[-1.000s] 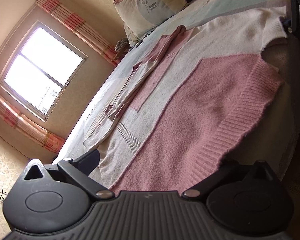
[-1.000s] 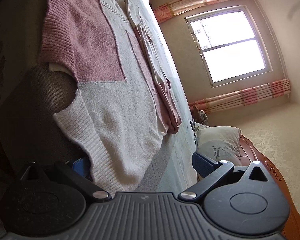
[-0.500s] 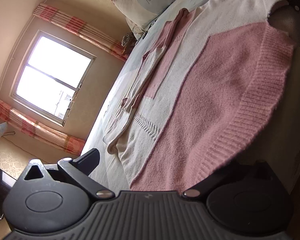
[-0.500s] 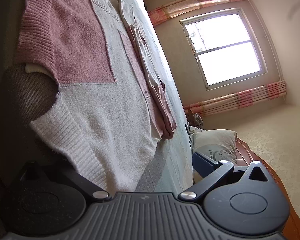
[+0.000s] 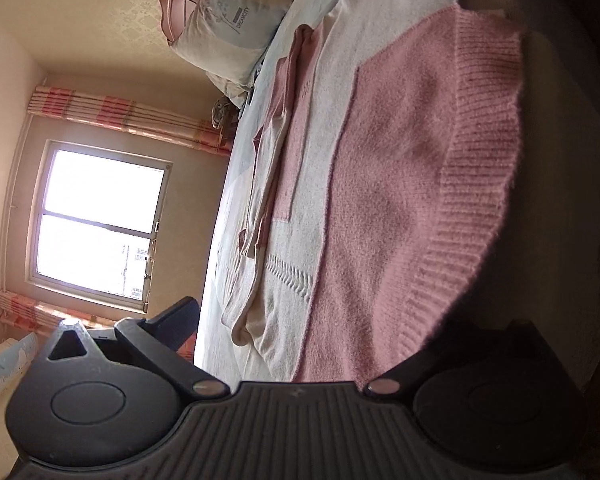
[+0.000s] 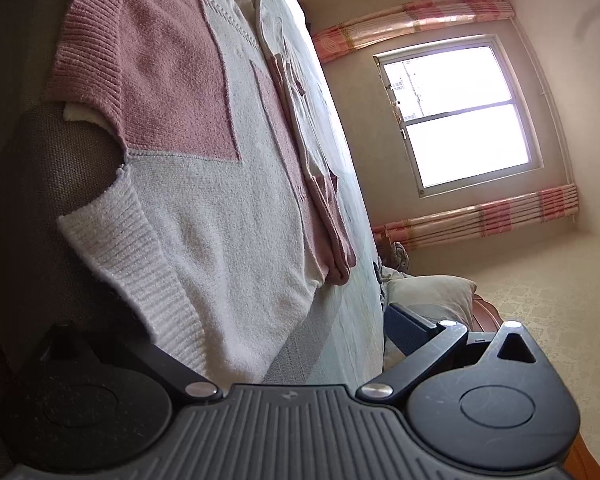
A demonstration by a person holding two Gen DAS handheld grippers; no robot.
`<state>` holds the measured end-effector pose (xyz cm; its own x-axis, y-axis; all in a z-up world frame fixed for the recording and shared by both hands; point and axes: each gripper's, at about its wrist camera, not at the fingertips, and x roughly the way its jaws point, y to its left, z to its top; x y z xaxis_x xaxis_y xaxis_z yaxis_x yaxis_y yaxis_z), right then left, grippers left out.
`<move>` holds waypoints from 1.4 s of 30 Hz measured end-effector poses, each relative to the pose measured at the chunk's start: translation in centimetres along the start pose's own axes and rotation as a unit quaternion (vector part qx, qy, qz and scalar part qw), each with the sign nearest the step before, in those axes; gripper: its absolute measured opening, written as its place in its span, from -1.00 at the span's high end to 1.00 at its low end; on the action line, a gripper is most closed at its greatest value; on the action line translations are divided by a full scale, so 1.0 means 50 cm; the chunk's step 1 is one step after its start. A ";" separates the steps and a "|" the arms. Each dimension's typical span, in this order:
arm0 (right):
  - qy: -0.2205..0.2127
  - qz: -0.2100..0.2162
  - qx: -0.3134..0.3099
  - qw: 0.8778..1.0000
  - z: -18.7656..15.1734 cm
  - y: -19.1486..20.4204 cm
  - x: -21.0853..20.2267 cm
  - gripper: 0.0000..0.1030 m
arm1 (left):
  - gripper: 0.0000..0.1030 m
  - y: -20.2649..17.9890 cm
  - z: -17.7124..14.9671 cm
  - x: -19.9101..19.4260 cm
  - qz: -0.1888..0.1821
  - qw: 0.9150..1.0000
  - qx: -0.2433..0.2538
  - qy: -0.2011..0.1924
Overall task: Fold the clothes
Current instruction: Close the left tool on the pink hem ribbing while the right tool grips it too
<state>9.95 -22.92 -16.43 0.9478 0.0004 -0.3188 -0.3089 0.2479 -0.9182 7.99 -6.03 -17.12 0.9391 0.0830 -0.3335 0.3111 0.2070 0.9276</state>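
Sweater, pink and cream, lies spread on the bed ahead of both grippers. Left gripper is spread wide at its pink hem; right gripper likewise at the cream hem. Whether either grips fabric I cannot tell.

We see a pink and cream sweater spread flat on the bed, sleeves folded in, the left gripper spread wide at its ribbed hem, pillow and window behind
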 end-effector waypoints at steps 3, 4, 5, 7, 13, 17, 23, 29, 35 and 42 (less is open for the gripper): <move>-0.016 -0.012 -0.012 1.000 0.009 0.020 -0.013 -1.00 | -0.87 -0.005 0.003 -0.001 -0.006 1.000 0.003 -0.001; -0.017 -0.015 -0.011 1.000 0.008 0.023 -0.015 -1.00 | -0.78 -0.007 0.003 -0.003 -0.008 1.000 0.002 -0.002; -0.014 -0.015 -0.003 1.000 0.008 0.022 -0.016 -1.00 | -0.73 -0.010 0.003 -0.004 -0.009 1.000 0.000 -0.003; -0.007 -0.014 0.019 1.000 0.007 0.018 -0.014 -1.00 | -0.48 -0.021 0.005 -0.011 -0.010 1.000 0.002 -0.004; -0.002 -0.017 0.014 1.000 0.010 0.029 -0.021 -0.83 | -0.17 -0.037 0.013 -0.016 -0.015 1.000 0.003 -0.002; -0.007 -0.008 -0.007 1.000 0.012 0.041 -0.026 -0.60 | 0.33 -0.046 0.021 -0.016 -0.037 0.999 -0.002 0.006; 0.005 0.037 -0.005 0.999 0.020 0.046 -0.030 0.09 | 0.99 -0.071 0.026 -0.016 -0.049 0.999 -0.003 0.012; 0.019 0.065 -0.022 0.997 0.032 0.065 -0.032 0.79 | 0.97 -0.058 0.022 -0.016 -0.052 0.998 -0.013 0.009; 0.017 0.059 -0.034 0.998 0.034 0.060 -0.048 0.82 | 0.83 -0.011 0.028 -0.014 -0.022 0.999 -0.033 0.001; 0.004 0.022 -0.031 0.999 0.043 0.001 -0.027 0.82 | 0.85 0.065 0.046 0.012 0.003 0.999 -0.033 -0.012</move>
<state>8.81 -20.81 -15.55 0.9325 0.0026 -0.3613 -0.3554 0.1866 -0.9159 9.90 -7.55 -13.93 0.9442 0.0614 -0.3236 0.2963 0.2709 0.9159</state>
